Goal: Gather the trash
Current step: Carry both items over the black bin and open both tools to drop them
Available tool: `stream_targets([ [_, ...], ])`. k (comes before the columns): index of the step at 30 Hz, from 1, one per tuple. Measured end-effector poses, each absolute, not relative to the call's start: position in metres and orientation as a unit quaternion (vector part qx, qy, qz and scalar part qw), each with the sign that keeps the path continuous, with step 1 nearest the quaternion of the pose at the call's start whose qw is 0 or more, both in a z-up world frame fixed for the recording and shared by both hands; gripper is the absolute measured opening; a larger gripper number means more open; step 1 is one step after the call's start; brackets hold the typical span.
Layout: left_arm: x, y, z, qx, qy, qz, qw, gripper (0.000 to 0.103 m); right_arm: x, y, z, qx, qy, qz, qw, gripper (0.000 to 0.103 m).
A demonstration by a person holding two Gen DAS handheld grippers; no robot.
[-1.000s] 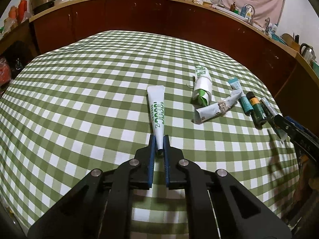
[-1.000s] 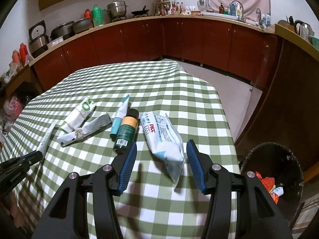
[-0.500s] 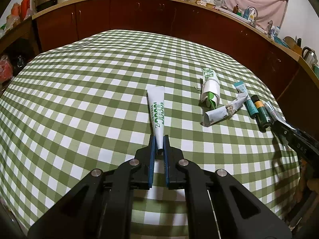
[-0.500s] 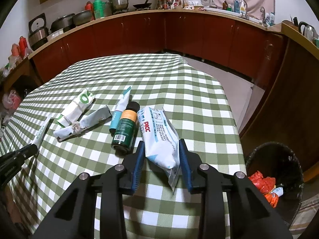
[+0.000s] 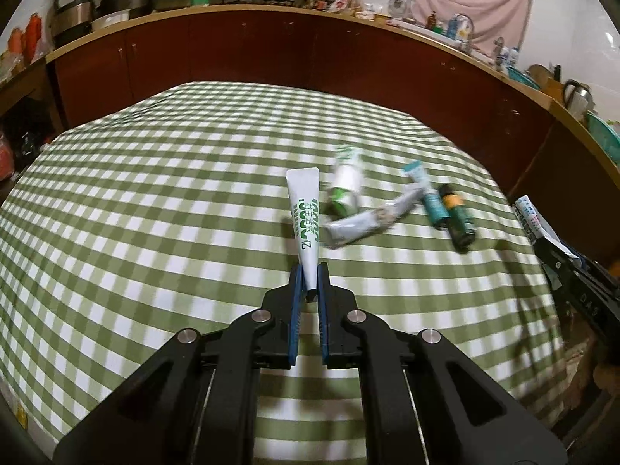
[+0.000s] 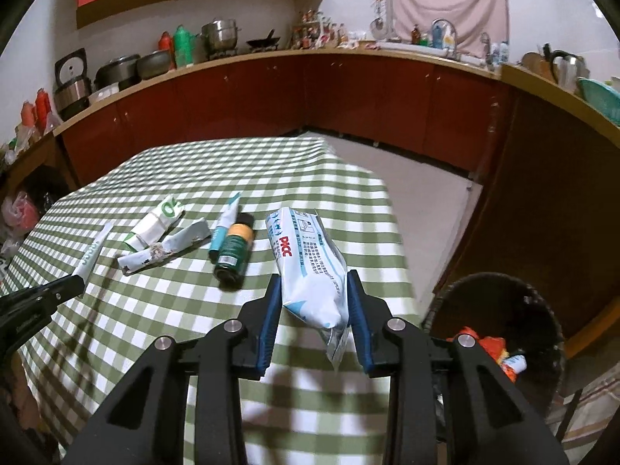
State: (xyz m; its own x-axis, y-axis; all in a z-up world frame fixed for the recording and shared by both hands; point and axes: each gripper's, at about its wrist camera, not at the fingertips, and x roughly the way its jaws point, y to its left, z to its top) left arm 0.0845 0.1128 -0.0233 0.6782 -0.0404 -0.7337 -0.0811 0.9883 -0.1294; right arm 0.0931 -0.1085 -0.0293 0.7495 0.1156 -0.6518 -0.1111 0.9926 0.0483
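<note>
beside table edge (image 6: 391, 232), bin (image 6: 542, 310), open floor (image 6: 422, 190)

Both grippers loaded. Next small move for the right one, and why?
Probably swing the right gripper right, over the black trash bin, then open. It is shut on the white-and-blue plastic wipes pack, which looks lifted off the green checked tablecloth; the bin sits just right.

This is a home kitchen: dark red cabinets (image 6: 348, 104) run under a long L-shaped counter (image 6: 271, 54) crowded with a steel stockpot (image 6: 220, 35), a rice cooker (image 6: 71, 79), a wok (image 6: 263, 42) and spice jars. A faucet (image 6: 440, 31) stands before a curtained window (image 6: 445, 0), and a green-checked tablecloth (image 5: 155, 213) covers the table
</note>
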Motion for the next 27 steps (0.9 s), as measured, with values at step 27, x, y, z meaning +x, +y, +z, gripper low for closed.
stream_targets([
  [27,0.09,-0.107,-0.014,0.011,0.372,-0.172,0.912,0.008,0.042,-0.241,-0.029,0.04,0.321,-0.084,0.943,0.034],
])
